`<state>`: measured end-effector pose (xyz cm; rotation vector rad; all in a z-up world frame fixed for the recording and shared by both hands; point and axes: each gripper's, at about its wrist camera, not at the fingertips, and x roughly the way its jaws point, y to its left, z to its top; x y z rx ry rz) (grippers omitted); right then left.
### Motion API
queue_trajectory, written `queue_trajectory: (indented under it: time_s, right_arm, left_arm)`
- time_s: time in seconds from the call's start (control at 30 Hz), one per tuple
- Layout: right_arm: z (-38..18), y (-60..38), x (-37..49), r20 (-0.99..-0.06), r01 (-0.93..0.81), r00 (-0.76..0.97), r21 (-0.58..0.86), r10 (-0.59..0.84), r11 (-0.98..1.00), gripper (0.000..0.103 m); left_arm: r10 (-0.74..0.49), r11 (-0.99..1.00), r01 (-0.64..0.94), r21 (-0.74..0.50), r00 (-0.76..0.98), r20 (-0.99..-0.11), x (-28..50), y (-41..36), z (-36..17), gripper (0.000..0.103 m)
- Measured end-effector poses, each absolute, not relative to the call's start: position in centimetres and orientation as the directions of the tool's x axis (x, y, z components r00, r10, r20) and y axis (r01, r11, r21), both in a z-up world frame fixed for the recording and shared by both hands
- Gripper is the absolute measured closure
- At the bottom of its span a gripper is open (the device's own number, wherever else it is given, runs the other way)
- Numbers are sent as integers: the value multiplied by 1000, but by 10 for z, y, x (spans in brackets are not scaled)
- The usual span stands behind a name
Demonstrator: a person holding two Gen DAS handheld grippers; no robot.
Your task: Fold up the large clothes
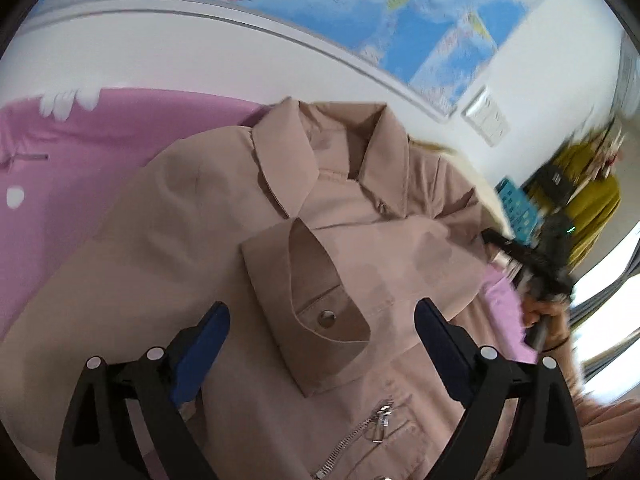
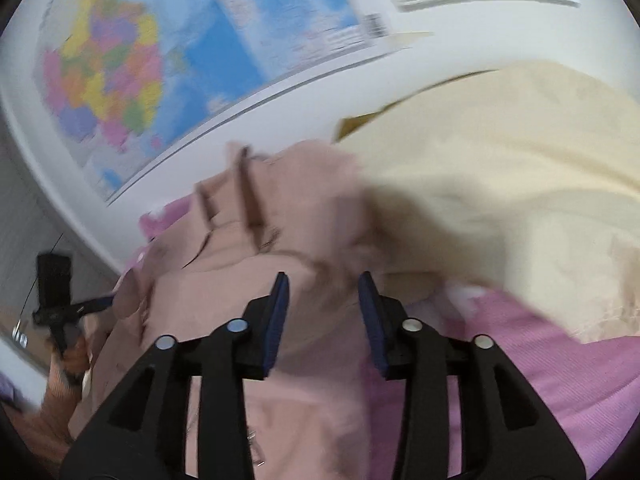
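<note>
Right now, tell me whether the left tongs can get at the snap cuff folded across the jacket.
Probably yes. The left tongs stand wide open right over the snap cuff, with nothing lying on it. The right tongs stay off at the jacket's far edge.

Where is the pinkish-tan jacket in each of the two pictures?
Left wrist view: the jacket fills the middle, collar up top, lying on the pink sheet.
Right wrist view: the jacket is blurry, at centre and lower left, beside a cream cloth.
Shared landmark: the colourful wall map, along the top of both views.
</note>
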<state>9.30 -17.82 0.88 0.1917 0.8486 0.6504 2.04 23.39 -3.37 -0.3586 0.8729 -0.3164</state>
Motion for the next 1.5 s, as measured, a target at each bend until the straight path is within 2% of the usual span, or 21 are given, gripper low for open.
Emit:
queue_trajectory:
  time_s: [0.1, 0.23, 0.3, 0.33, 0.37, 0.47, 0.53, 0.63, 0.67, 0.7, 0.73, 0.87, 0.9, 0.97, 1.03, 1.1, 1.17, 1.2, 1.23, 1.33, 1.5]
  right_arm:
    - [3, -145, 89, -680, -522, 466, 304, 565, 797, 60]
    - [-11, -116, 94, -716, -553, 449, 246, 534, 796, 60]
    - [-17, -102, 99, -736, -567, 445, 209, 510, 797, 60]
    - [-19, -101, 101, -742, -569, 448, 193, 498, 799, 60]
    - [-21, -98, 104, -747, -568, 455, 176, 485, 804, 60]
    - [-21, -99, 113, -751, -560, 474, 146, 460, 815, 73]
    - [-20, -102, 118, -746, -543, 478, 164, 463, 824, 82]
    - [-15, -104, 114, -722, -549, 473, 209, 506, 810, 79]
    - [-15, -101, 112, -724, -562, 468, 200, 508, 803, 69]
    - [-16, -94, 109, -733, -582, 463, 172, 498, 795, 48]
    - [-18, -87, 107, -737, -595, 471, 141, 485, 791, 42]
    - [-36, -63, 113, -788, -625, 457, 46, 413, 779, 38]
    - [-40, -61, 116, -795, -625, 455, 36, 401, 780, 40]
    - [-48, -59, 124, -816, -624, 419, 59, 398, 779, 78]
    - [-44, -62, 128, -808, -621, 413, 89, 421, 778, 97]
    - [-30, -69, 126, -771, -599, 486, 49, 412, 799, 98]
    - [-20, -75, 126, -747, -563, 537, 29, 392, 826, 98]
    - [-18, -78, 130, -742, -549, 547, 32, 388, 835, 98]
    - [-20, -79, 134, -750, -534, 543, 39, 377, 845, 98]
    - [-33, -82, 142, -792, -510, 502, 52, 347, 858, 91]
    - [-17, -89, 122, -756, -507, 533, 74, 380, 859, 57]
  left_arm:
    - [-380, 916, 122, -383, 570, -728, 34, 218, -40, 12]
    - [-188, 980, 39, -195, 503, -843, 61, 193, -58, 16]
    - [-149, 987, 19, -161, 494, -856, 69, 191, -66, 42]
    - [-134, 988, 1, -154, 496, -858, 71, 195, -68, 67]
    - [-126, 988, -14, -154, 506, -853, 72, 199, -67, 81]
    - [-111, 984, -42, -171, 608, -786, 69, 218, -47, 85]
    - [-143, 977, -27, -211, 648, -748, 70, 230, -34, 85]
    - [-142, 977, -27, -209, 650, -747, 79, 240, -36, 84]
    - [-143, 978, -29, -209, 637, -757, 82, 242, -41, 84]
    - [-141, 977, -39, -212, 627, -766, 86, 242, -47, 83]
    - [-150, 974, -44, -222, 612, -777, 86, 242, -54, 80]
    - [-165, 970, -52, -239, 583, -795, 84, 245, -74, 74]
    - [-157, 971, -54, -231, 583, -797, 84, 245, -76, 74]
    - [-155, 971, -56, -231, 586, -795, 82, 246, -74, 75]
    - [-153, 971, -61, -232, 587, -795, 82, 248, -73, 77]
    - [-152, 972, -57, -230, 595, -790, 80, 250, -73, 75]
    - [-149, 971, -66, -230, 587, -796, 81, 252, -74, 54]
    - [-151, 971, -60, -231, 592, -792, 81, 252, -72, 54]
    - [-139, 975, -57, -214, 593, -793, 79, 252, -70, 53]
    - [-41, 987, -96, -129, 622, -782, 63, 256, -55, 32]
    - [79, 987, -154, -37, 682, -727, -1, 285, -23, 26]
